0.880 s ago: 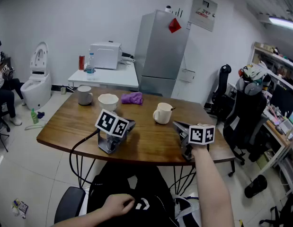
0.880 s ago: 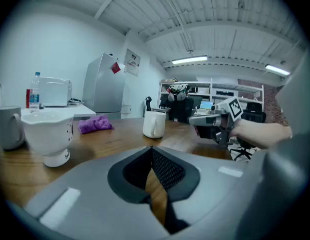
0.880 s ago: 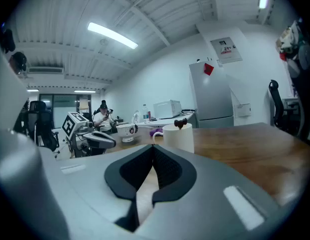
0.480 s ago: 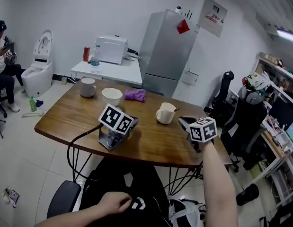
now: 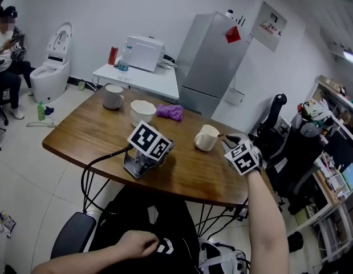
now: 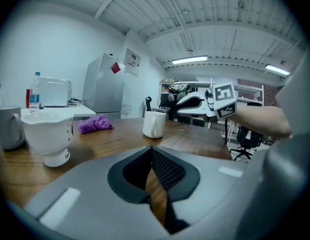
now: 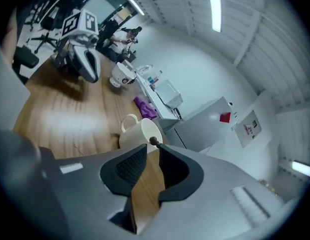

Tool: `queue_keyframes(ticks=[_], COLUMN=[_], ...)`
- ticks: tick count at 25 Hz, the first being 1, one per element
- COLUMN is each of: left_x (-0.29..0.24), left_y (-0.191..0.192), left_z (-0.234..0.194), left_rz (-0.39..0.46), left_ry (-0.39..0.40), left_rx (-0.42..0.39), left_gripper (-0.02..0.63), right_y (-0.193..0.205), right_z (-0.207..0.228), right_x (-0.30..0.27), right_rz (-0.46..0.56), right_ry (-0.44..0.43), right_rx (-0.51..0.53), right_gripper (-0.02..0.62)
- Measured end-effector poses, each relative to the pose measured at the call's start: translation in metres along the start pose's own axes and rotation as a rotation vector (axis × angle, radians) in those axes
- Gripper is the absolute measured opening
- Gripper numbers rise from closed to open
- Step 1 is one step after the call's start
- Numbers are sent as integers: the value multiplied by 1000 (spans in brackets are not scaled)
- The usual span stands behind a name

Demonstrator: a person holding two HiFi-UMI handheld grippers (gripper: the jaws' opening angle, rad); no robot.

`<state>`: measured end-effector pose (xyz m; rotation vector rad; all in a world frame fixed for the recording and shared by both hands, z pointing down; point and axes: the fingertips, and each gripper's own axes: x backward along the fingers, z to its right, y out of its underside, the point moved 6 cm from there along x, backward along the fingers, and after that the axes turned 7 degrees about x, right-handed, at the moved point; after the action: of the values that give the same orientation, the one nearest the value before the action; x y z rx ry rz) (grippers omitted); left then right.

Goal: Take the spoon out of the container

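Seen from the head view, the cream mug (image 5: 206,137) stands on the table (image 5: 85,138) just ahead of the right hand-held gripper (image 5: 230,144); the wall notice (image 5: 272,23) is too small to read. The left gripper view shows the left hand-held gripper (image 6: 152,150) empty, tips together. In the right gripper view the jaws stand narrowly apart on nothing, with the spoon (image 7: 153,141) leaning over the mug's rim just ahead: probably light, stiff and slippery, best pinched at that exposed handle end.
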<state>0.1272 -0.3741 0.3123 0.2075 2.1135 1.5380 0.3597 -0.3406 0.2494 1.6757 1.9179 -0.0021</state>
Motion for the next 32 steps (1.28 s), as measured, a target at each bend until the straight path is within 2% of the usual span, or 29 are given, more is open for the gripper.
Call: queue_keyframes(ticks=[8,15,22,24,28,32], left_x=[-7,-5,-6,-6,-5,-5], left_y=[-8,-3,-2,-2,-2,-1], left_z=[6,1,2,1,1,1], left_rz=[2,1,3,3,2,2], left_ry=[-2,0,0,1,-1,0], left_rx=[4,-2,-1,-3,-3,-3], left_gripper=[12,12,12,12,12,12], right_y=[10,5,-2,-3,-6,-7], right_z=[12,1,-10,-9,-7,3], right_x=[-13,-31,-44,-43,-36,-21], right_rz=[-143,-231,-253,-251,-228,-192], right_ry=[31,48,71,96,122,170], right_rx=[280,514,604,607,611,566], right_gripper=[138,147,151,84,81,80])
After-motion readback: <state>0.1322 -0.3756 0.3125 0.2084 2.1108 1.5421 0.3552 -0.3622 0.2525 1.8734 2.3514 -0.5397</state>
